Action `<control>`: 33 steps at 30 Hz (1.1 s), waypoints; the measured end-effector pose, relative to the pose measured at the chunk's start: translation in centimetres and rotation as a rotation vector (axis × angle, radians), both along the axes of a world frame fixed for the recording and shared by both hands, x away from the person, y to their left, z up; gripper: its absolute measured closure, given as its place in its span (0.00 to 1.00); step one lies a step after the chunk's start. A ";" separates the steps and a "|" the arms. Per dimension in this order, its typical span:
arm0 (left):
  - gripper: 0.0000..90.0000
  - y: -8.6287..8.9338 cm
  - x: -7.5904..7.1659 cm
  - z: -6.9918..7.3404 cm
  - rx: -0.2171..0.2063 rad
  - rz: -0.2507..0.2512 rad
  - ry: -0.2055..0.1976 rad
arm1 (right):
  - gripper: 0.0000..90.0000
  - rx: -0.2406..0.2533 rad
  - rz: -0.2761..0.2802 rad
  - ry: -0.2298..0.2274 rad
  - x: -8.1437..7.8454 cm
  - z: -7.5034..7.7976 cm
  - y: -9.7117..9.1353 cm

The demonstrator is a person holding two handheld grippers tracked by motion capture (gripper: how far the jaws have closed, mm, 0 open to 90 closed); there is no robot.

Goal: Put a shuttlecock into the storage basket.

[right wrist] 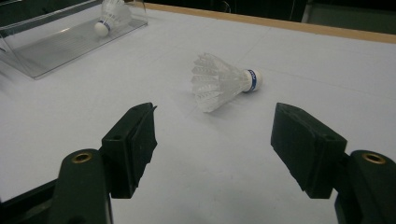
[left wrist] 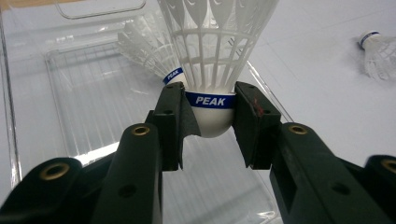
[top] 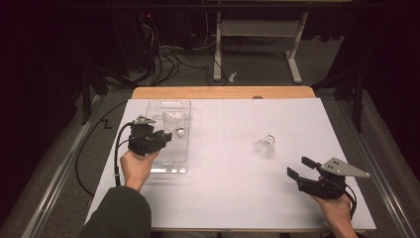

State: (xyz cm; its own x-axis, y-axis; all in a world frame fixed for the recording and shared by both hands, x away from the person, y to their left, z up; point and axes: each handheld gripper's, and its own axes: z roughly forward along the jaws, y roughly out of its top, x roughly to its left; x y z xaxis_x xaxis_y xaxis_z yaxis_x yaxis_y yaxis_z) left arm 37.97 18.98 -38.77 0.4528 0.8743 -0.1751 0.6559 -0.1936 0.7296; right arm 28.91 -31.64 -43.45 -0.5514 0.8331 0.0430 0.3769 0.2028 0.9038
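Gripping a white shuttlecock (left wrist: 210, 70) by its rounded cork base, the left gripper (left wrist: 210, 126) has its fingers (left wrist: 173, 122) clenched on the cork just below the blue band, feathers pointing away from the camera. In the high view the left gripper (top: 165, 135) hangs over the clear plastic tray (top: 185, 106) that sits near the far left corner of the worktop (top: 233, 193), so the held shuttlecock is above the tray rather than resting in it. A second shuttlecock (left wrist: 152, 49) already lies on its side inside the tray, towards its far end, just behind the held one.

Judging by this, the step in hand is delivery: carrying the gripped shuttlecock over the tray to set it down with the other. The next move would call for lowering it to a bare part of the tray floor, beside the one already there and not on top of it, then letting the fingers spread so the cork drops free without the feathers catching on the pads.

Farther out, a third shuttlecock (top: 266, 146) lies on its side on the white sheet, right of the worktop's middle and well apart from the tray. The right gripper (top: 298, 167) hovers near the front right corner, its fingers (right wrist: 135, 140) released and spread wide with nothing between them, aimed at that loose shuttlecock (right wrist: 222, 83), which looks like the next one to collect.
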 end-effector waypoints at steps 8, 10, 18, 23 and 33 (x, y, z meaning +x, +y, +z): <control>0.72 -0.1 1.1 -0.1 0.007 0.024 0.005 | 0.35 0.000 0.001 0.001 0.0 0.0 0.0; 0.72 -0.1 1.4 -0.1 0.009 0.029 0.005 | 0.35 0.000 0.001 0.001 0.0 0.0 0.0; 0.72 0.1 2.4 -0.6 0.022 0.071 0.018 | 0.35 0.000 0.003 0.004 0.0 0.0 0.0; 0.72 0.2 3.0 -1.1 0.039 0.085 0.035 | 0.35 -0.002 0.005 0.004 0.0 0.0 0.0; 0.52 -0.1 3.4 -1.7 0.047 0.089 0.073 | 0.35 0.000 0.003 0.004 0.0 0.0 0.0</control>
State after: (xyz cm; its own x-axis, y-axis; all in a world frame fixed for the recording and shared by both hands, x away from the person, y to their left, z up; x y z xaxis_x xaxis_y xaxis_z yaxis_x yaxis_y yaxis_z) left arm 41.32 18.86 -40.48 0.3610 0.9183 -0.1627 0.7232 -0.1655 0.6705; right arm 28.94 -31.65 -43.48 -0.5537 0.8315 0.0454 0.3797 0.2036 0.9024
